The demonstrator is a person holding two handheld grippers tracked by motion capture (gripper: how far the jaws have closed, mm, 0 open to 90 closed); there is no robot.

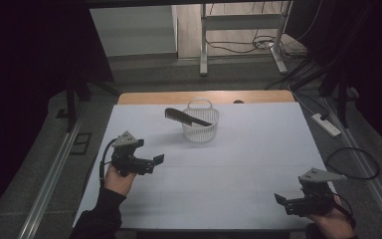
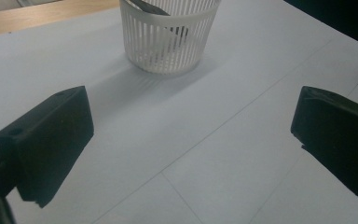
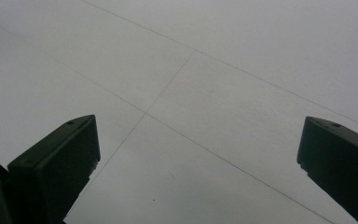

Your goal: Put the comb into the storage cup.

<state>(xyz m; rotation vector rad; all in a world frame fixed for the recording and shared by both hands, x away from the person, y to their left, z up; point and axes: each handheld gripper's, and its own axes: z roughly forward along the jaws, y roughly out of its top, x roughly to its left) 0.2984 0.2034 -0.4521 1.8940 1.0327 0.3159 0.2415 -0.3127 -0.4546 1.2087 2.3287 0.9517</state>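
On the left side of the white table (image 1: 229,189), the left gripper (image 1: 156,160) hovers a little above the top. Its two black jaws stand wide apart and hold nothing. A hand (image 1: 118,180) in a dark sleeve holds it from below, and a grey plate sits on top of it. From the left gripper view, the jaws point toward the white basket (image 2: 168,42), which stands well ahead of them with bare table in between.

Moving to the middle, the white basket (image 1: 200,122) sits near the far edge of the table, just in front of a strip of bare wood. It has thin slats all round and a small loop handle at the back. A dark comb (image 1: 186,117) lies across it. One end of the comb is down inside the basket and the other end sticks out over the rim to the left. So the comb looks like it is already put in the basket, and that part of the job seems done.

Over at the right, the right gripper (image 1: 280,199) rests low near the front corner of the table, well apart from the basket. Its jaws are spread wide too and have nothing between them. The right gripper view looks down on plain white table with thin lines.

Both grippers are free and away from the basket, so little seems left to do, maybe just to draw the hands back
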